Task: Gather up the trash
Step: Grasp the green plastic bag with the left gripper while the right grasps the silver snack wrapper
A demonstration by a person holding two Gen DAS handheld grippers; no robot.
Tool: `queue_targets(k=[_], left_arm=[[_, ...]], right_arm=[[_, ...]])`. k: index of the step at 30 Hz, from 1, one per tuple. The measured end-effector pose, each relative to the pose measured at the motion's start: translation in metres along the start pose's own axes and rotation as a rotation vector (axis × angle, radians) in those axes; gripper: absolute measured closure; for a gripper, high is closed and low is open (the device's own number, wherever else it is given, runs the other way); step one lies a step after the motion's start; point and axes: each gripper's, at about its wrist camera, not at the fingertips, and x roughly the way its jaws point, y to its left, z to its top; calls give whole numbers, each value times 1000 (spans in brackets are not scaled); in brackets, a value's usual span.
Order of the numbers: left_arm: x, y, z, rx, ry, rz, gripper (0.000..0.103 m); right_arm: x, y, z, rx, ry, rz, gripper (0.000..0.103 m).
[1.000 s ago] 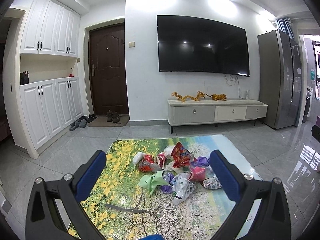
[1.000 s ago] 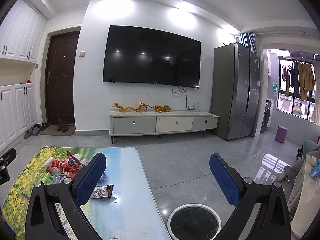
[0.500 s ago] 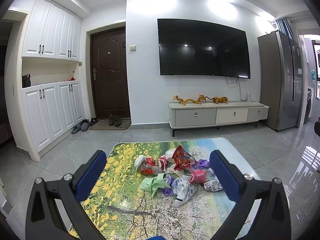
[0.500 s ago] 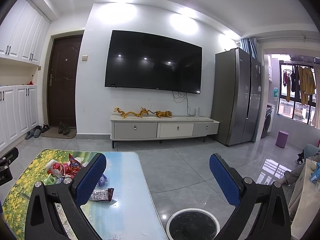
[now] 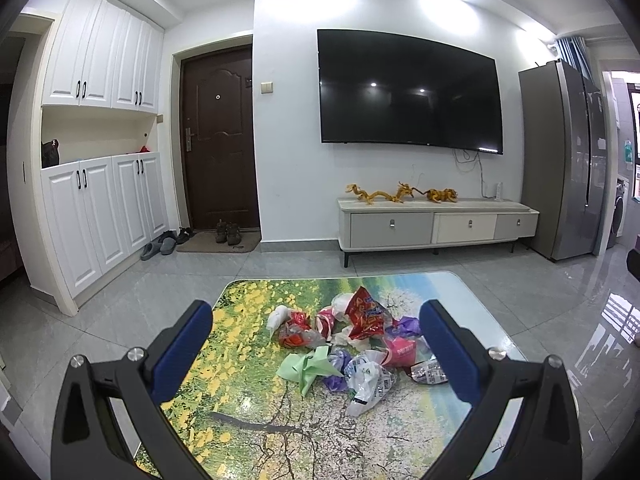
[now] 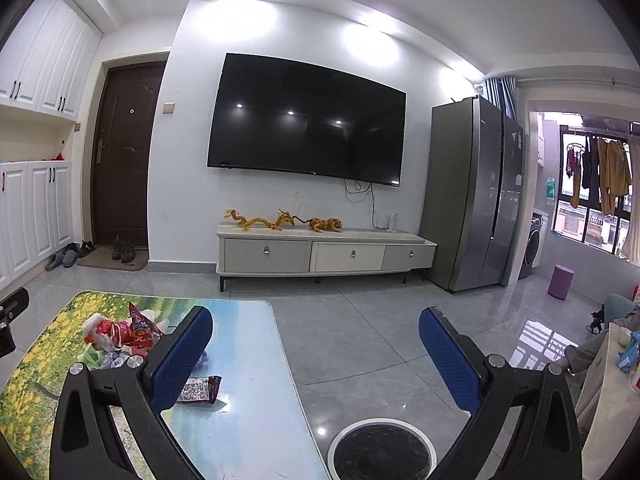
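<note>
Left wrist view: left claw (image 5: 316,318) spread wide, blue pads empty, hovering above the near end of the glossy counter with a flower-and-tree print (image 5: 248,412). The heap of crumpled wrappers and thin plastic bags (image 5: 352,344) lies at lower centre of frame, ahead of the claw, framed between its pads and well apart from them. Within the heap: red foil snack bag (image 5: 366,314) standing up at the top, pale green crumpled sheet (image 5: 306,366) on the near left edge, clear printed plastic bag (image 5: 368,380) nearest the claw.

Right wrist view: right claw (image 6: 316,326) also wide and empty. Dark foil wrapper (image 6: 200,390) lies alone at lower left, just beside the left pad. Round white-rimmed bin with dark interior (image 6: 378,452) on the floor at bottom centre, beside the counter edge.

Handling, judged: everything light, soft, crinkly; film slippery, likely to slide on the gloss. Pinch a raised fold or bunched ridge, not a flat face.
</note>
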Motion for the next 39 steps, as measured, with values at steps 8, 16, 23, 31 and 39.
queue_targets(k=[8, 16, 23, 31, 39], left_arm=[[24, 5, 2, -13, 47, -34, 0], [56, 29, 1, -50, 91, 0, 0], [93, 66, -16, -61, 213, 65, 0], [124, 55, -58, -9, 408, -174, 1], [158, 47, -66, -35, 475, -251, 11]], right_arm=[[16, -7, -1, 31, 12, 17, 0], [41, -15, -10, 57, 61, 68, 0], [83, -12, -17, 36, 163, 149, 0], [145, 38, -47, -41, 365, 468, 0], [178, 91, -61, -170, 456, 685, 0]])
